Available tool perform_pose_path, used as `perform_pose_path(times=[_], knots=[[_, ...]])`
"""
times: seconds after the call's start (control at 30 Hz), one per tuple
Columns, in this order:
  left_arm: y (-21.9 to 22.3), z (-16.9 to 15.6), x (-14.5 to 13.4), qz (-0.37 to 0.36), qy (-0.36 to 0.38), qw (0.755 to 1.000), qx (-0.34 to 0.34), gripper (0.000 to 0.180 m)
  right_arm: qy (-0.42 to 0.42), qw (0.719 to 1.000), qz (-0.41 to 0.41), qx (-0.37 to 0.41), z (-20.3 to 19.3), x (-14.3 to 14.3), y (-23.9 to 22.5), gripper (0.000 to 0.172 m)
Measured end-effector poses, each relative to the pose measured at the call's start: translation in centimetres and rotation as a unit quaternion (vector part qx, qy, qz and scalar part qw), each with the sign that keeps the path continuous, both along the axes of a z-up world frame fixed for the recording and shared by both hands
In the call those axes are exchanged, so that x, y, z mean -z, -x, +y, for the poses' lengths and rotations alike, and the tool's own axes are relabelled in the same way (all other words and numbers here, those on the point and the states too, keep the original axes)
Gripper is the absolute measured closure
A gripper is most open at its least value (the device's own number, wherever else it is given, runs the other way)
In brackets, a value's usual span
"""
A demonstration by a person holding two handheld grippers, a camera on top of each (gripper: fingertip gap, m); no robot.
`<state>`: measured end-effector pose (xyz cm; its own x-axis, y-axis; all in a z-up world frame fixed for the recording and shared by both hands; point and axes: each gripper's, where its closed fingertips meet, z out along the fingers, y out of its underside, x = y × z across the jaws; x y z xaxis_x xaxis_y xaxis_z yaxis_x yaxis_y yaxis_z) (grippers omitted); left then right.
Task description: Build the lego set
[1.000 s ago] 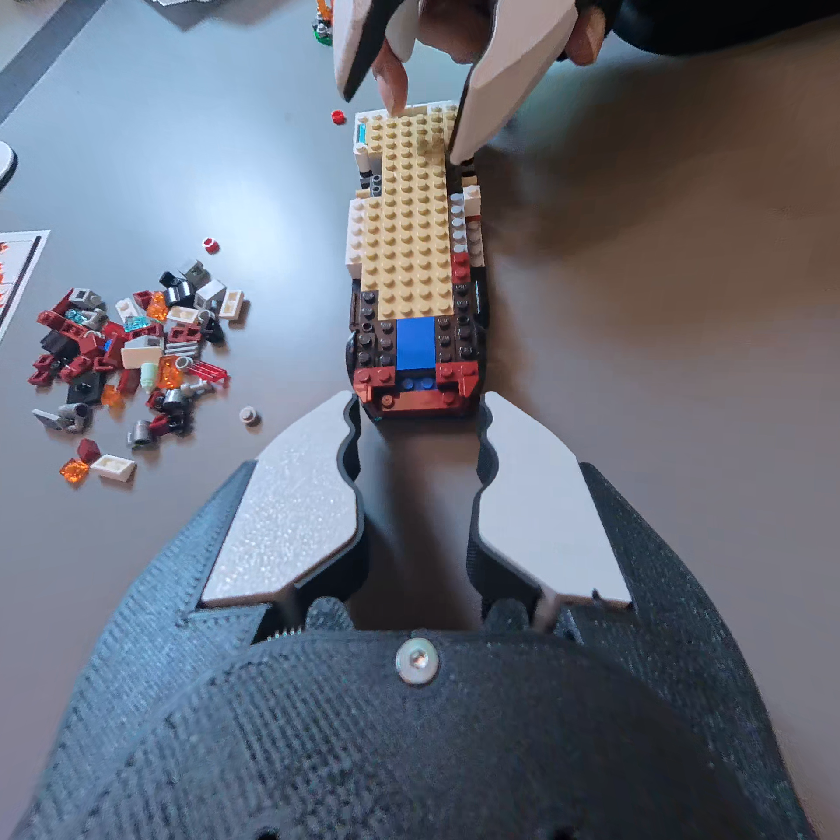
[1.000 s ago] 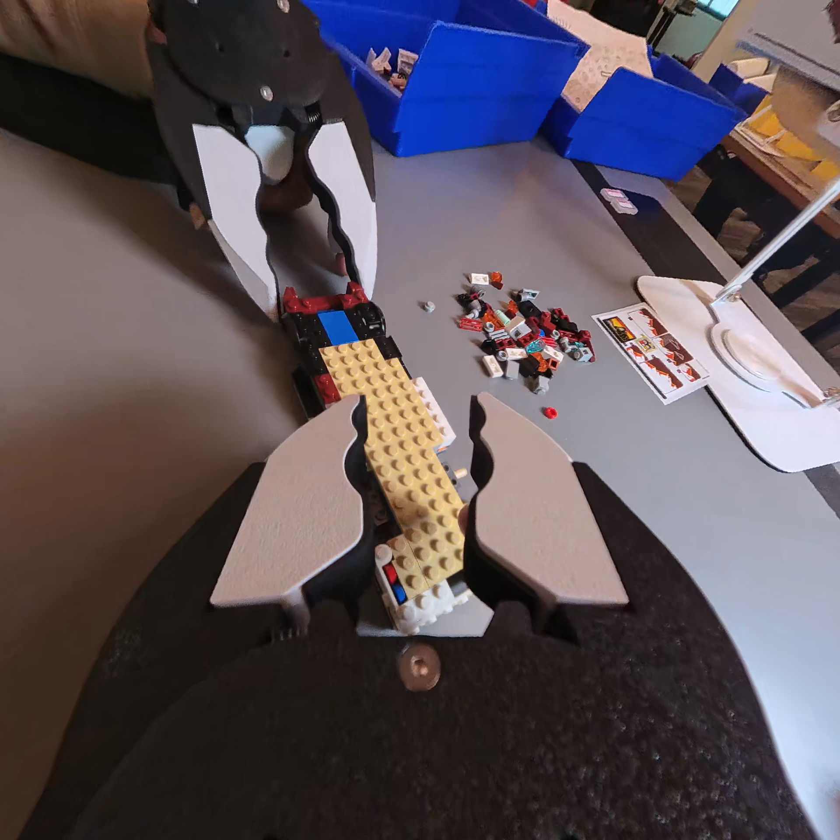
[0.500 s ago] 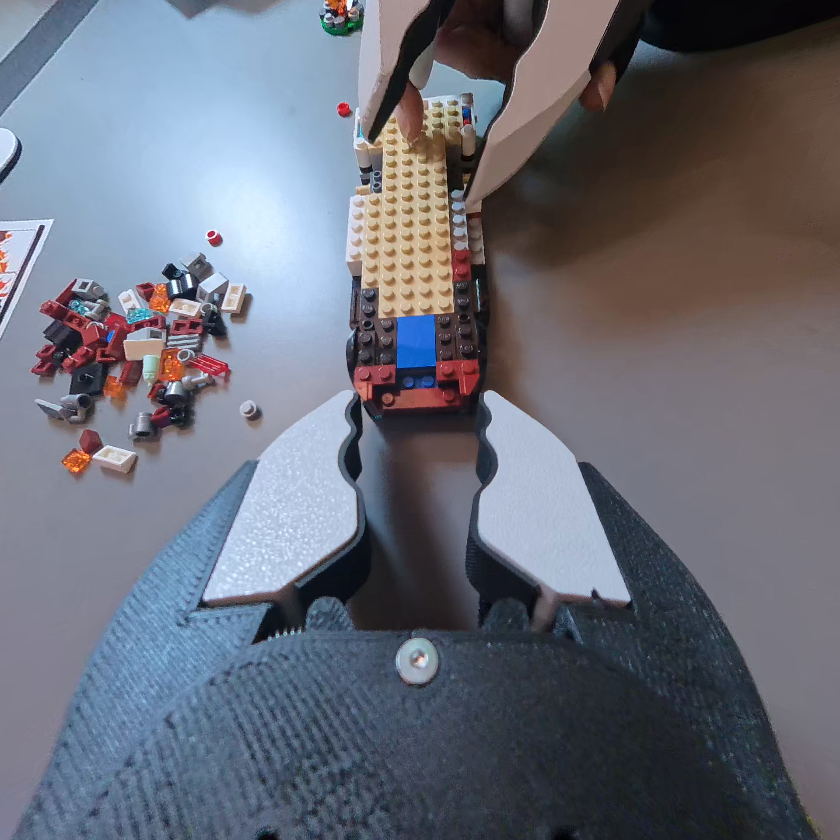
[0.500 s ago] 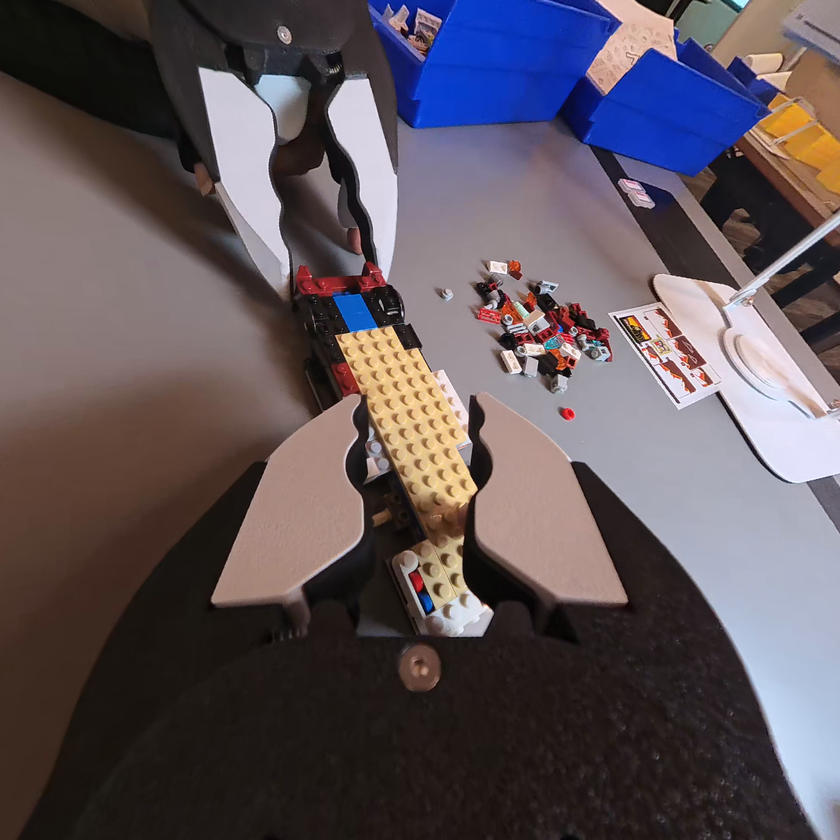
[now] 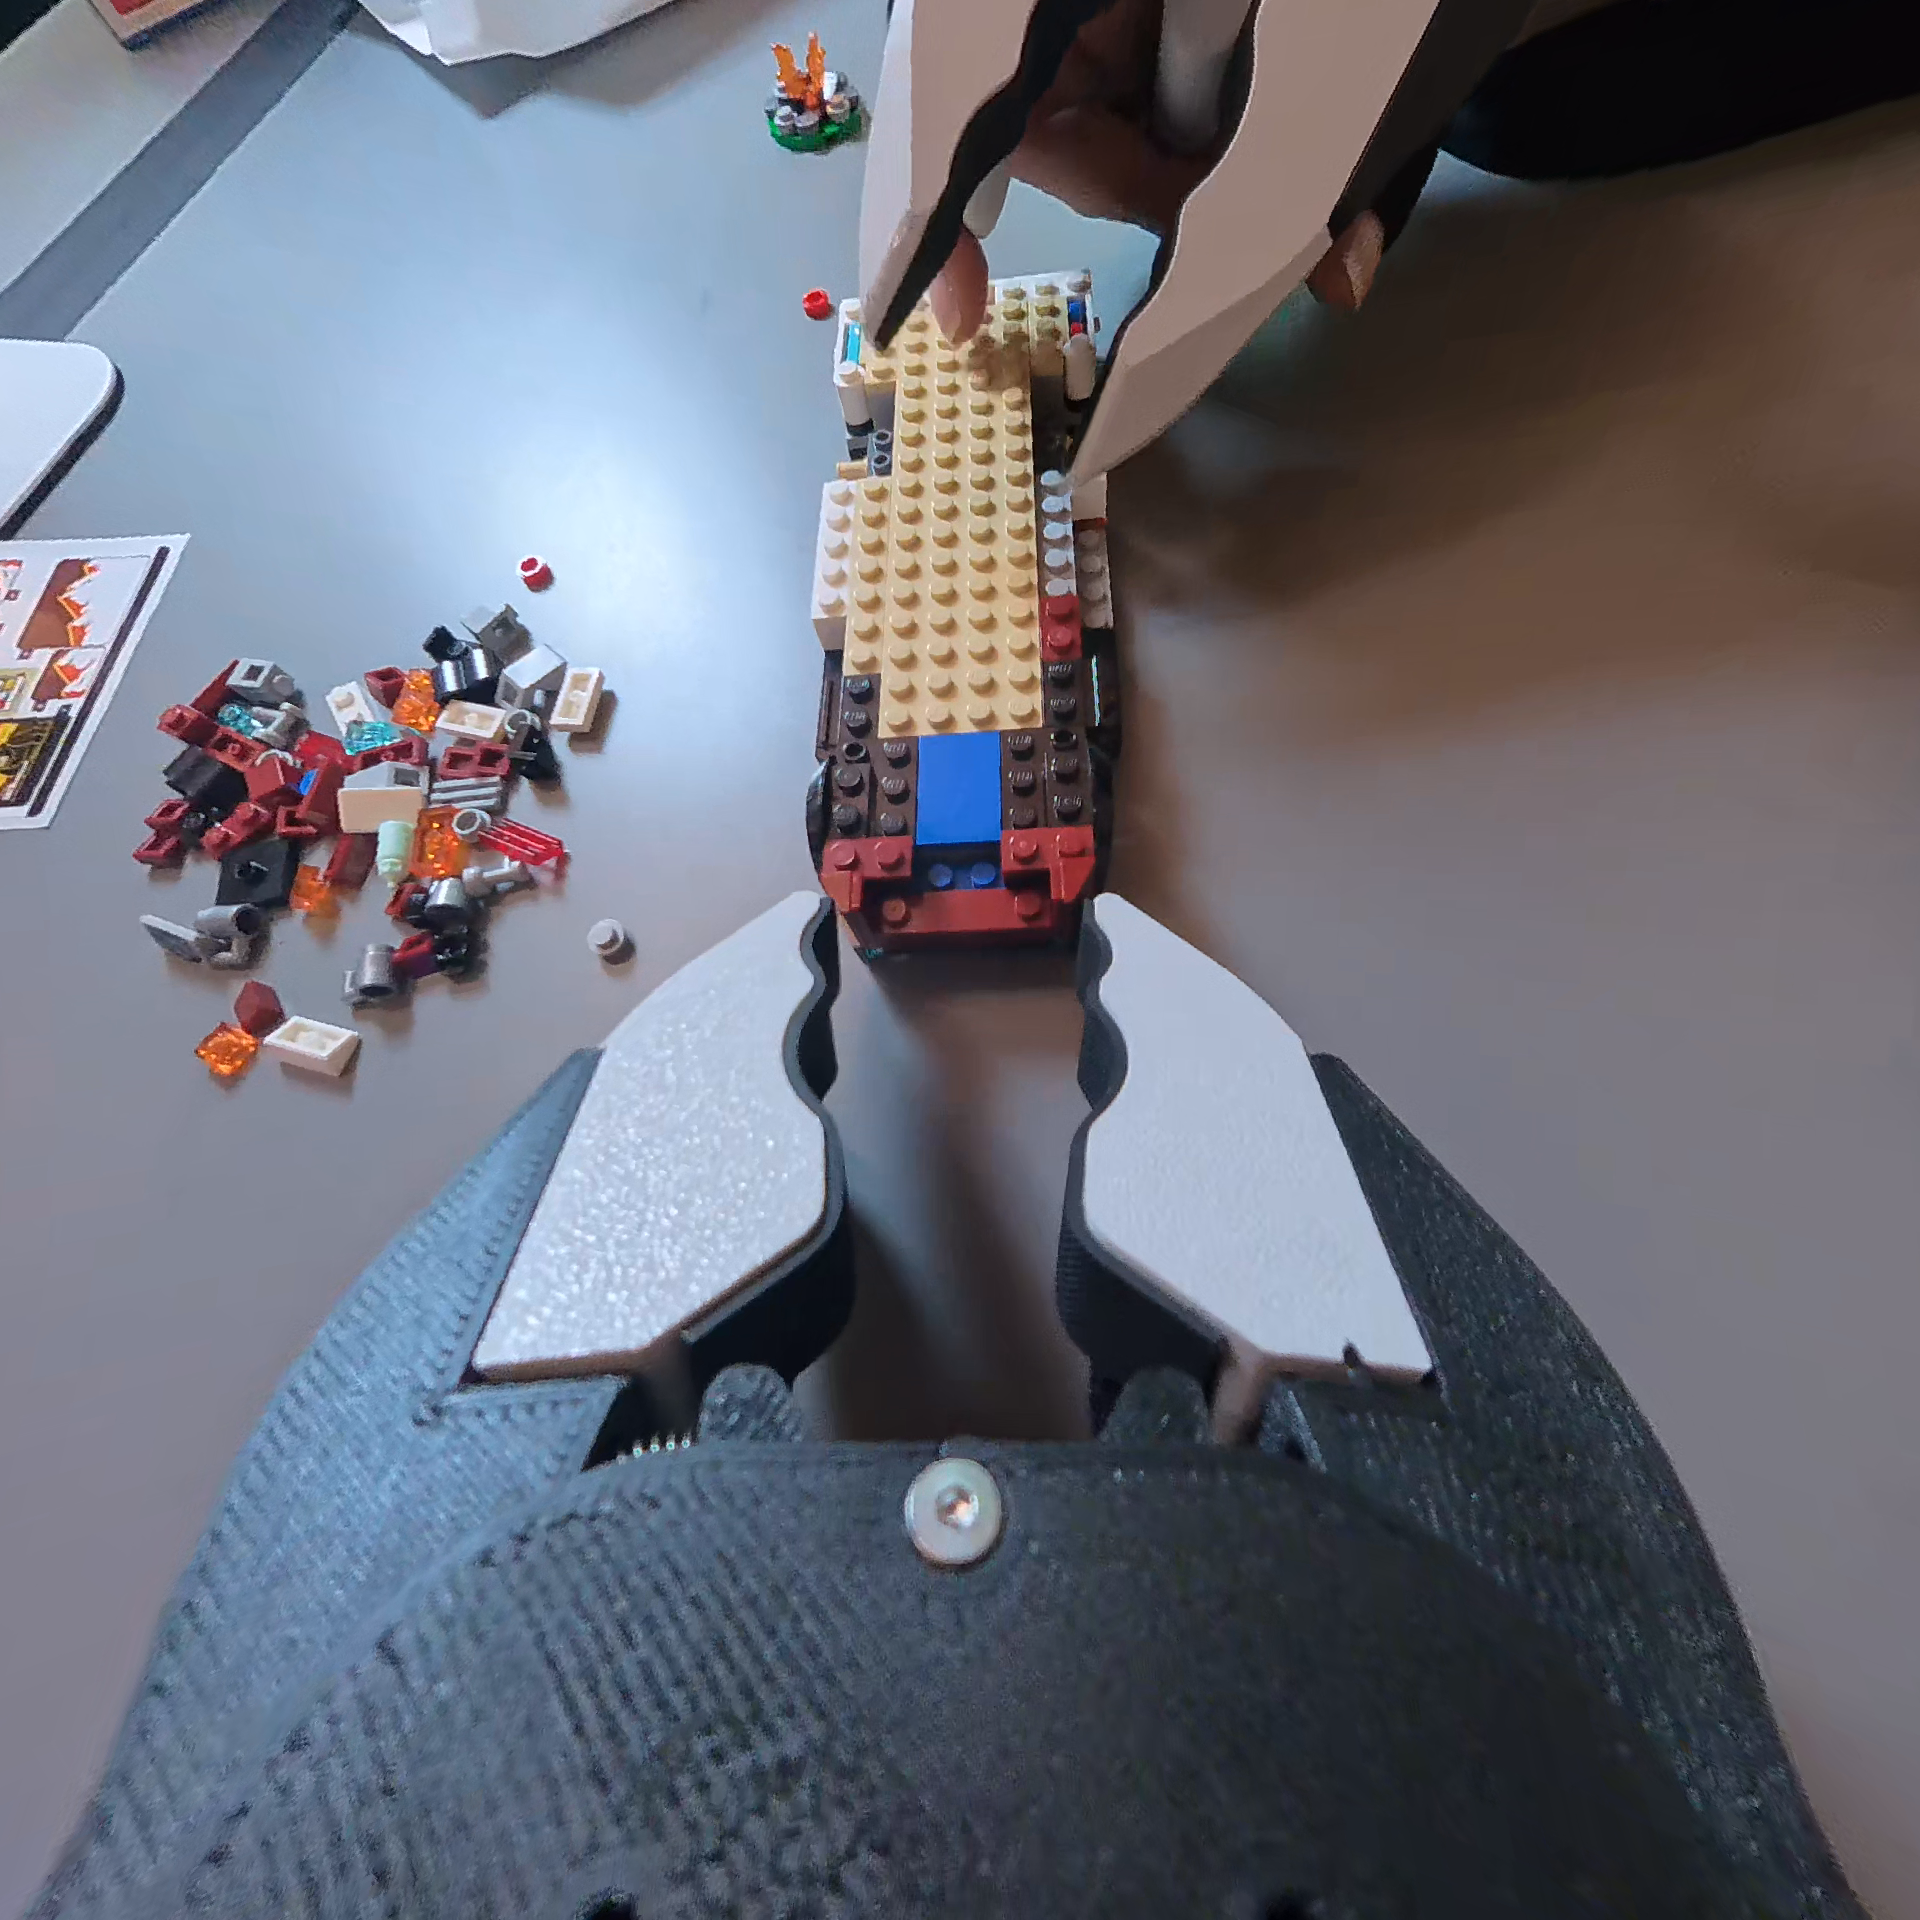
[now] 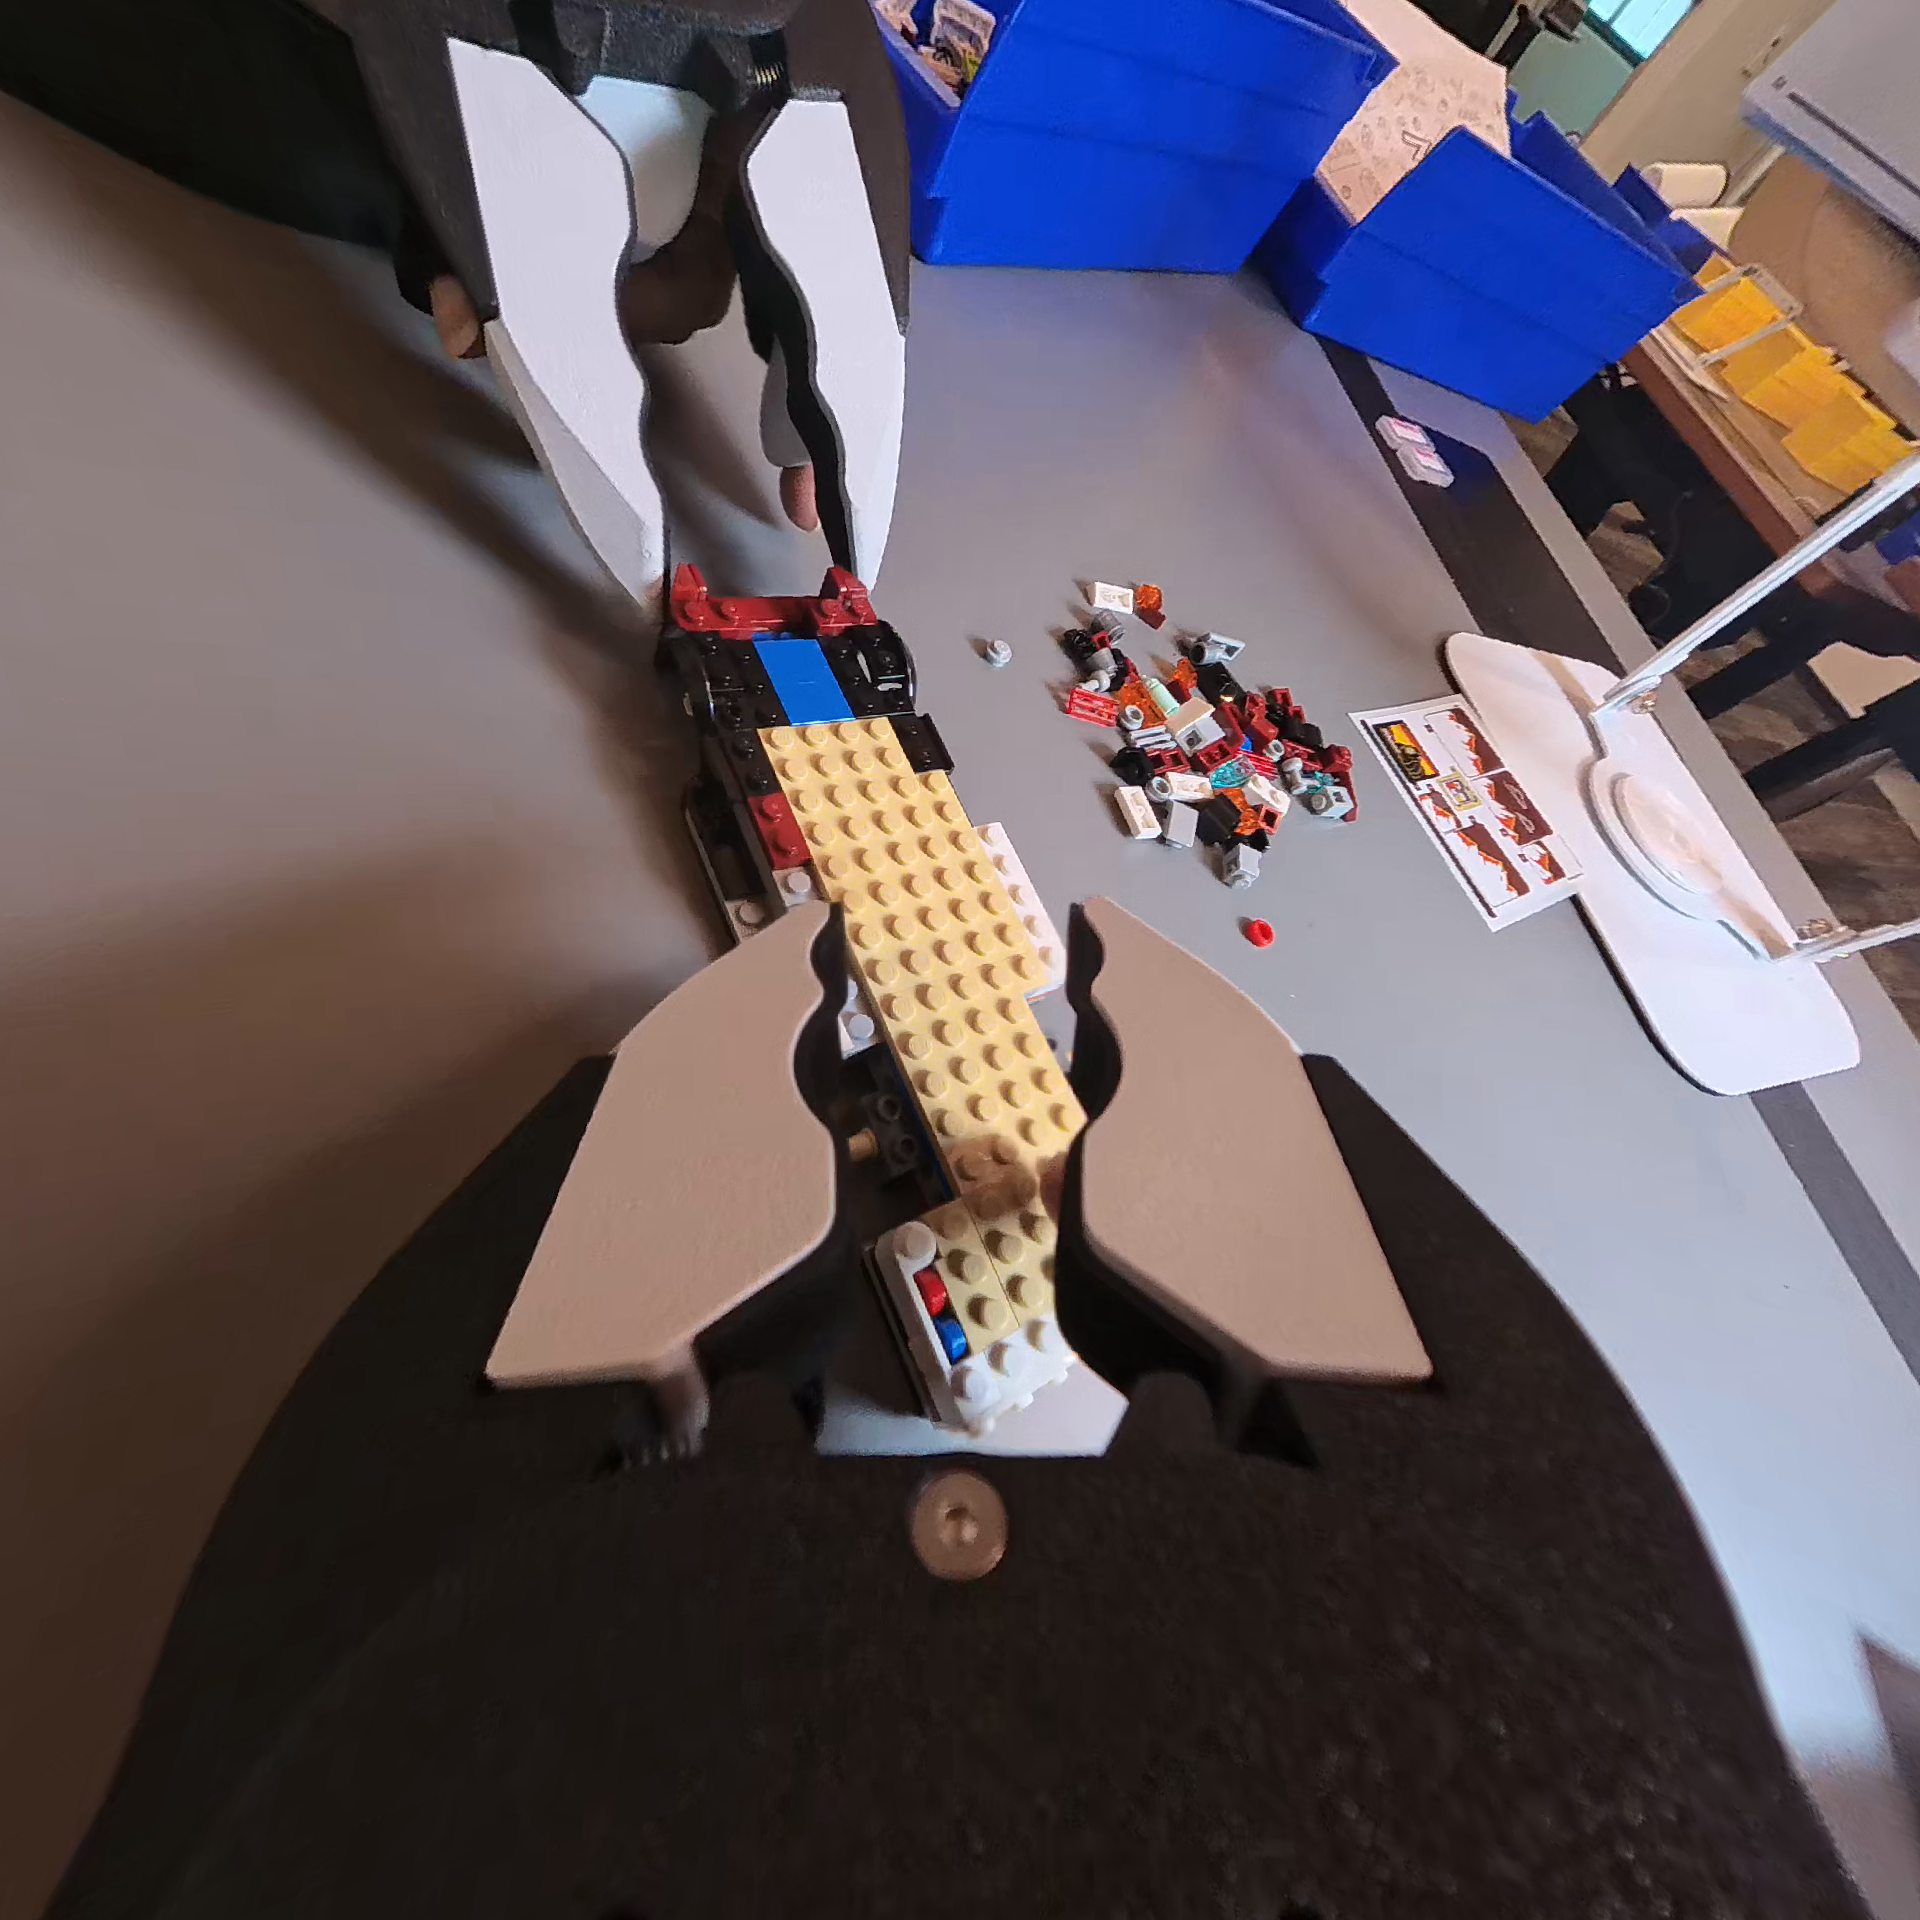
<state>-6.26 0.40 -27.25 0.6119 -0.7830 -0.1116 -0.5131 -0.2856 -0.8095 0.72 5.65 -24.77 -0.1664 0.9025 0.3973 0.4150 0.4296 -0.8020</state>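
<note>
Brick-built vehicle chassis (image 5: 961, 665) lay lengthwise on the grey table (image 5: 1455, 831), centre of frame. Left gripper (image 5: 956, 930) stood spread at its dark-red end, fingertips flanking the corners; contact could not be told. Right gripper (image 6: 951, 935) straddled the tan-plated far end, its right finger (image 6: 1081, 1122) against the plate edge, apparently steadying it. Loose bricks (image 5: 353, 790) lay at mid-left.
</note>
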Motion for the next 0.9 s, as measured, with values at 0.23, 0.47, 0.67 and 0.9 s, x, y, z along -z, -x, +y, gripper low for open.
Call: perform_pose_path(times=[0.23, 0.47, 0.67, 0.9], knots=[[1.1, 1.2, -0.1, -0.012, -0.002, 0.999, -0.048, 0.137, 0.041, 0.998, 0.044, 0.018, 1.0, -1.5, -0.2, 0.132], [1.8, 1.8, -4.5, -0.119, -0.063, 0.99, -0.049, 0.133, 0.08, 0.992, 0.09, 0.042, 2.1, -3.0, -0.4, 0.132], [5.7, 2.7, -10.1, -0.286, -0.113, 0.945, -0.11, 0.152, 0.149, 0.971, 0.164, 0.088, 4.5, -5.3, -0.9, 0.132], [8.6, 3.2, -11.2, -0.319, -0.138, 0.924, -0.161, 0.166, 0.248, 0.92, 0.263, 0.149, 8.2, -8.1, -3.0, 0.132]])
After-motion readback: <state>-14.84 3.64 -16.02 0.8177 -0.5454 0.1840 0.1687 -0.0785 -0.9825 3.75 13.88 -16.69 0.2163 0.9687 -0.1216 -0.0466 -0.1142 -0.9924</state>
